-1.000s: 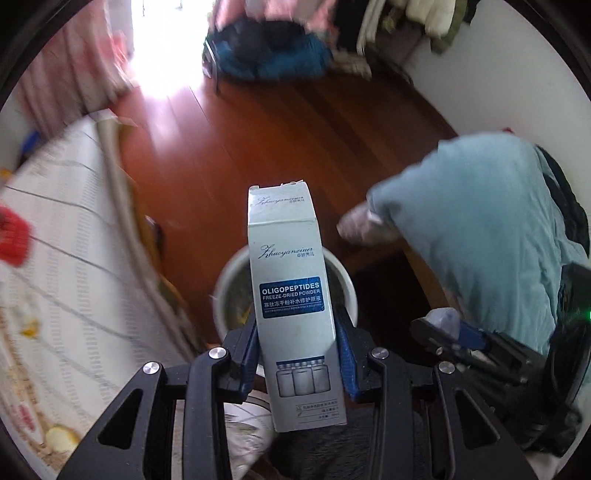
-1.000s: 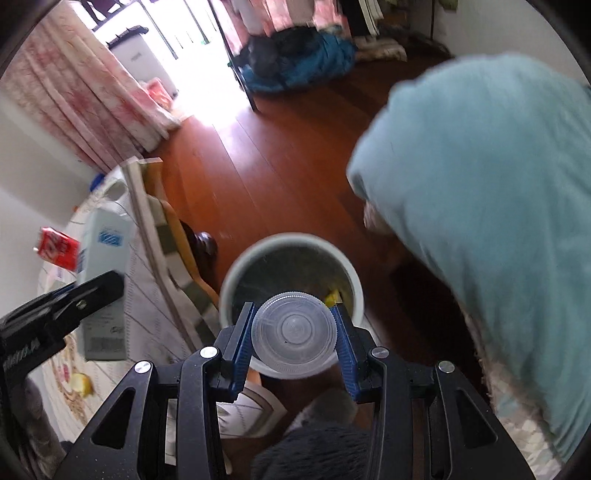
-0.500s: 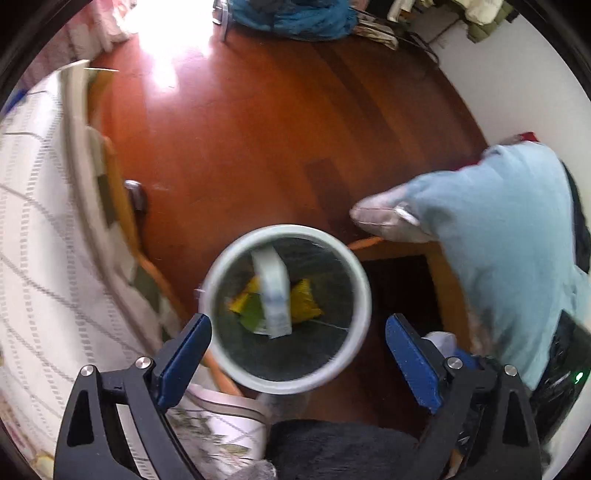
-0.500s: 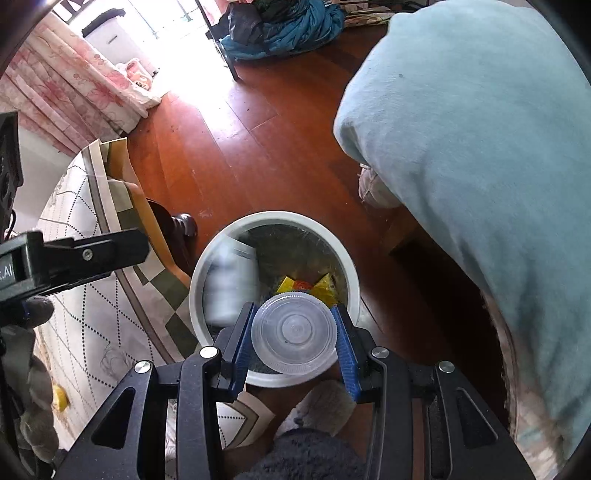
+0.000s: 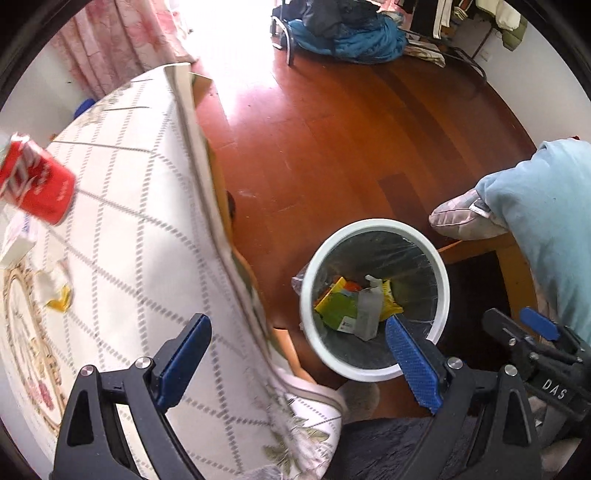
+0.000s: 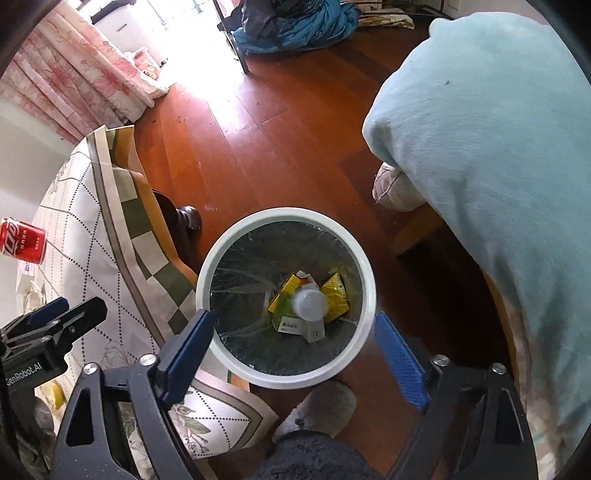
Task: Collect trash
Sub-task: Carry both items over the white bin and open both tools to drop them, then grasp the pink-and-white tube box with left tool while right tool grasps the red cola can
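Note:
A white round bin [image 6: 284, 215] with a dark liner stands on the wood floor beside the table. My right gripper [image 6: 293, 358] hangs straight above it, its jaws opening with nothing between them. A clear plastic lid [image 6: 310, 304] lies in the bin on a white box [image 6: 295, 326] and yellow packets [image 6: 334, 293]. My left gripper [image 5: 297, 360] is open and empty over the table's edge, left of the bin [image 5: 373, 223]. The white box [image 5: 365, 314] lies among the trash inside. A red can [image 5: 35, 188] lies on the table.
The table has a patterned cloth [image 5: 147, 240] with a yellow wrapper [image 5: 59, 299] and white paper [image 5: 16, 236] on it. A person in light blue [image 6: 498, 166] with grey slippers [image 5: 461, 218] stands right of the bin. Clothes [image 5: 347, 33] are piled at the far side.
The left gripper opened and the white box fell into the bin; that gripper then swung left over the table. The right gripper sank, opened, and the clear lid dropped into the bin.

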